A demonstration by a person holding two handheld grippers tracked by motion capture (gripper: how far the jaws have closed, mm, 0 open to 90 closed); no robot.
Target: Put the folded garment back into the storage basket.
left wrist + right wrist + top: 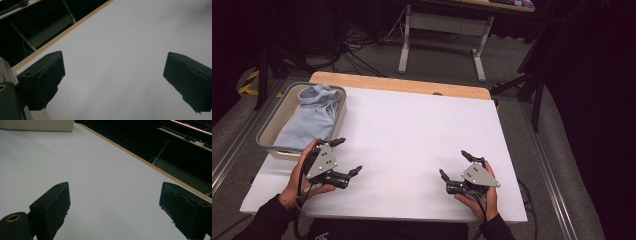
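Cloth (314, 117) in tray (272, 120), just beyond left tool (347, 156) | both tools spread, empty | right tool (453, 164) well apart

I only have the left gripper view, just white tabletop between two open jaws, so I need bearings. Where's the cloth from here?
Observer: The light blue cloth lies in a grey bin at the table's left edge, just beyond the left gripper.
Operator: Is my gripper touching the bin?
Observer: One jaw tip sits right by the bin's near corner; I cannot tell if it touches.
Operator: And the other gripper?
Observer: The right gripper is near the table's front right, jaws open, holding nothing, far from the bin.
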